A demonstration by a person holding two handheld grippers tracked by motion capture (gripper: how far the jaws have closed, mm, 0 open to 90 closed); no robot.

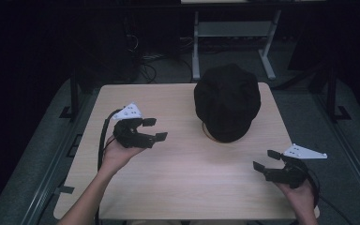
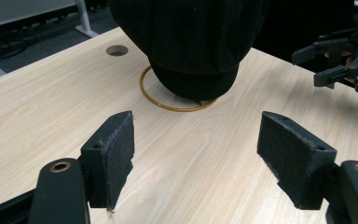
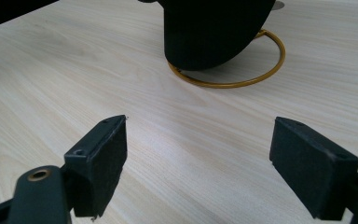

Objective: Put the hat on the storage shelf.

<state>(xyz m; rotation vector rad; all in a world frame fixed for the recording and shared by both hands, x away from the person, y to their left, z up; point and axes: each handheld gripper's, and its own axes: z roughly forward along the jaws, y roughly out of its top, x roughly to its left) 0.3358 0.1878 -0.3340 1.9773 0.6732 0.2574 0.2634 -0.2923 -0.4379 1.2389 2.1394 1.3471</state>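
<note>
Black cap [image 1: 227,102] sits on gold ring stand [image 2: 154,98], far-centre of table [image 1: 178,187]. Left hand-held gripper [image 1: 153,129] hovers left of cap, jaws spread wide, nothing between them. Right hand-held gripper [image 1: 265,160] near table's right edge, jaws likewise apart, pointing toward cap.

We see a black cap [image 1: 227,102] standing at the far middle of the pale wooden surface [image 1: 183,178]. Our left hand-held gripper [image 1: 153,129] hovers to the cap's left, jaws spread apart and pointing toward it. Our right hand-held gripper [image 1: 265,160] sits near the surface's right edge, nearer to us than the cap, jaws likewise apart. Neither touches the cap.
</note>
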